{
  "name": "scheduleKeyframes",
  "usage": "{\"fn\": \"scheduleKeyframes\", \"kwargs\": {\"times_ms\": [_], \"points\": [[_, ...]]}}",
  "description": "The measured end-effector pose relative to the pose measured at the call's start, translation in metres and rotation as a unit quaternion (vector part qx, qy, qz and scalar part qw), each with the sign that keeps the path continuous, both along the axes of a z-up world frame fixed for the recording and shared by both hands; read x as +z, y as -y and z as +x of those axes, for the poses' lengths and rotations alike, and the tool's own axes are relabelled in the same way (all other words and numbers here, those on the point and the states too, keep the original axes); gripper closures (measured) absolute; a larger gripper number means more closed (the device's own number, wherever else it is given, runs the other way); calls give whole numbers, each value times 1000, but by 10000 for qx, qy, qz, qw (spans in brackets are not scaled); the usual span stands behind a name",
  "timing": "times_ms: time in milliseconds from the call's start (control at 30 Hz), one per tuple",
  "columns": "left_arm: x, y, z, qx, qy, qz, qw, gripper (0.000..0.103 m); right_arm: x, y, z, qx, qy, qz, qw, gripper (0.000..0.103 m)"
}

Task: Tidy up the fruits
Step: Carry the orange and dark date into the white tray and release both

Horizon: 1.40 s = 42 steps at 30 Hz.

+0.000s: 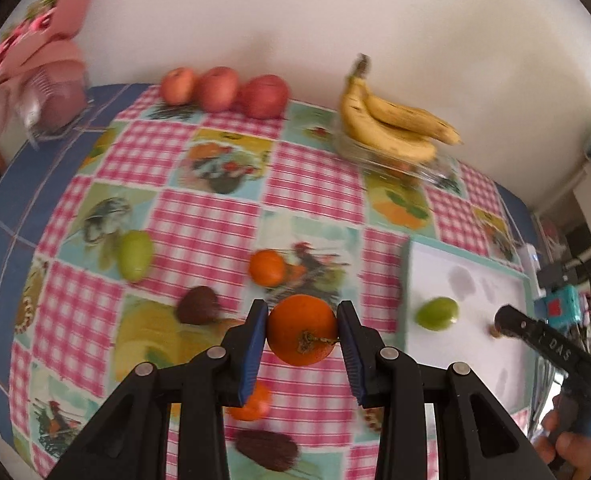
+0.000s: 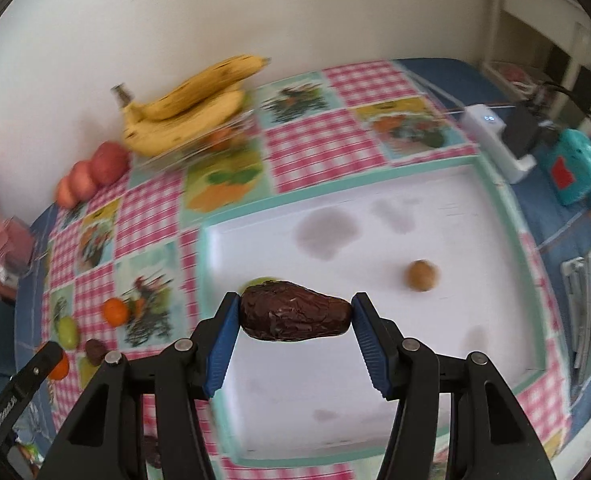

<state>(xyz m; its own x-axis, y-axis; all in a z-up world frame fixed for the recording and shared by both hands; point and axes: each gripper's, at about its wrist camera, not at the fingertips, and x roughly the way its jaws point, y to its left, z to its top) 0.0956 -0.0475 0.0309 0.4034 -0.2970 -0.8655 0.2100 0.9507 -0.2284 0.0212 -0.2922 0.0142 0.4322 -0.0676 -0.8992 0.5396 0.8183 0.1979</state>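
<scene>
My left gripper is shut on an orange tangerine, held above the checked tablecloth. Below it lie another tangerine, a green fruit, two dark avocados and a third tangerine, partly hidden by a finger. My right gripper is shut on a dark wrinkled avocado, its ends against the blue pads, over the white tray. On the tray sit a small brown round fruit and a green fruit.
Bananas lie in a glass dish by the wall, with three red apples to their left. A pink cloth and a clear jar stand at the far left corner. A white device and a teal box sit beyond the tray.
</scene>
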Motion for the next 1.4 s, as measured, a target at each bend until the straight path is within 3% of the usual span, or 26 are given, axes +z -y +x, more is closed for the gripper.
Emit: {"fn": "scheduleKeyframes", "kwargs": {"times_ms": [267, 600, 933, 1167, 1400], "points": [[2, 61, -21, -683, 26, 57, 9976, 65, 11, 49, -30, -528, 13, -233, 9983, 45], [-12, 110, -40, -1245, -75, 301, 9917, 65, 19, 57, -42, -597, 40, -381, 9975, 45], [-48, 136, -46, -1504, -522, 344, 9866, 65, -41, 55, -30, -481, -728, 20, 9962, 45], [-73, 147, -49, -1588, -909, 304, 9827, 65, -53, 52, -28, -457, -873, 88, 9951, 45], [-81, 156, -52, -1663, -964, 423, 9804, 65, -60, 55, -26, -456, -981, 100, 9941, 45]]}}
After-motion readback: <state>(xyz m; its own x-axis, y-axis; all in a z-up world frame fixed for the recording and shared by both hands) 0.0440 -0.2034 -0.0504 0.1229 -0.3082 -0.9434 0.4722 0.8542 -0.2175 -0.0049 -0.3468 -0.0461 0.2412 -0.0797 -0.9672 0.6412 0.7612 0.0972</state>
